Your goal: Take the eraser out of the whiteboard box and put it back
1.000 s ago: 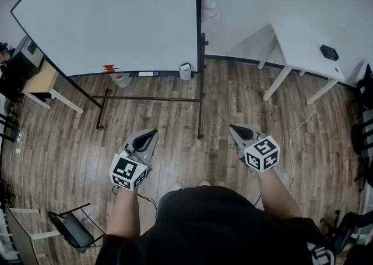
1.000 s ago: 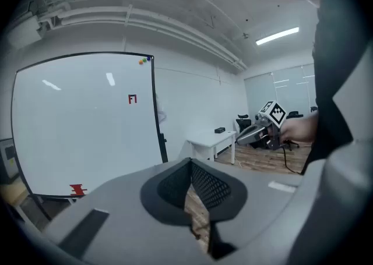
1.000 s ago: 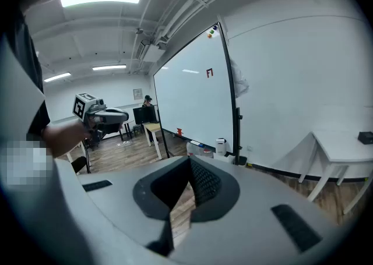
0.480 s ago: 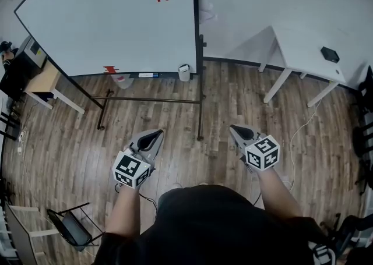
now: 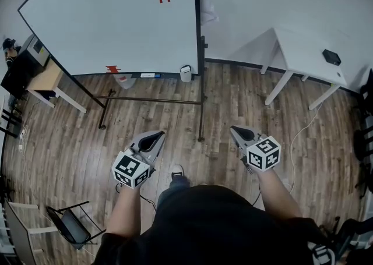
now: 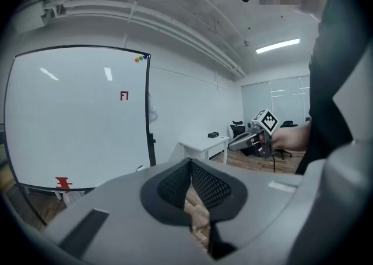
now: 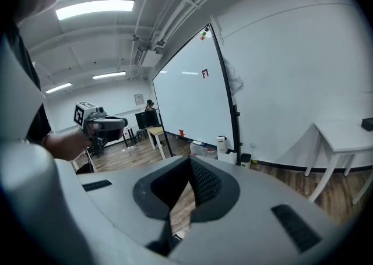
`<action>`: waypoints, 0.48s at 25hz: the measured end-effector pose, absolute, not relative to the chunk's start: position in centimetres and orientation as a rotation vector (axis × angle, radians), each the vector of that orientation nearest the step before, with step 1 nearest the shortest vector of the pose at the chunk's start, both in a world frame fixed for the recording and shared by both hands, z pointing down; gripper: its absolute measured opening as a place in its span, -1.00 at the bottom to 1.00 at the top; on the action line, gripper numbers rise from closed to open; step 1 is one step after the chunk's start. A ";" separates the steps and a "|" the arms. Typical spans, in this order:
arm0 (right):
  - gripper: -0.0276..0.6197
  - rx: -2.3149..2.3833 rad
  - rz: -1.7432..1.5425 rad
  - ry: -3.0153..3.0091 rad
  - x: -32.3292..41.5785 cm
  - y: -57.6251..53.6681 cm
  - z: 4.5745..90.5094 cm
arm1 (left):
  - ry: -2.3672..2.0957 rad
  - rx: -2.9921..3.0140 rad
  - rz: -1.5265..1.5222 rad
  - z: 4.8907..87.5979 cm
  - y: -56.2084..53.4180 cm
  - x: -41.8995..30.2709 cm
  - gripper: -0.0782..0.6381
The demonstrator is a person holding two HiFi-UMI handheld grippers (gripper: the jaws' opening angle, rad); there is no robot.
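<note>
The left claw (image 6: 189,163) and the right claw (image 7: 189,162) are each pressed together with nothing between the pads. They are held side by side, aimed at the whiteboard (image 5: 116,19). I judge this a carrying pose, since both are well short of the whiteboard, over bare wooden floor (image 5: 175,112) with nothing to grasp nearby.

The small white box (image 5: 185,72) hangs at the whiteboard's lower right corner, at the end of its tray (image 5: 145,74). The eraser cannot be made out. It is presumably inside the box, so the taking-out is not yet begun.

Only the head view shows how far the claws are from the whiteboard, and a white tabletop (image 5: 303,45) right of it. The right gripper view shows the box from the side. In the left gripper view the claw's own body covers nearly all of that corner, but coloured magnets (image 6: 140,57) show at the whiteboard's top corner.
</note>
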State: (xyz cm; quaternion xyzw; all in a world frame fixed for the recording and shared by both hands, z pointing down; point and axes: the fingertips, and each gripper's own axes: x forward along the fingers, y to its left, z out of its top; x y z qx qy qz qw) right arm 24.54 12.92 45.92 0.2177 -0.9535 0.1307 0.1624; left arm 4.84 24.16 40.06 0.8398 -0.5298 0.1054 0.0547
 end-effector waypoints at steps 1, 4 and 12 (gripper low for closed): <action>-0.94 0.619 0.381 -2.724 24.5 12.9 46.0 | -1.607 2.548 0.316 40.1 24.2 4.8 -0.75; -0.94 0.625 0.388 -2.721 24.1 12.9 46.3 | -1.592 2.545 0.307 40.6 24.3 4.8 -0.75; -0.94 0.653 0.360 -2.692 23.1 12.2 47.2 | -1.560 2.539 0.280 42.2 23.2 3.7 -0.75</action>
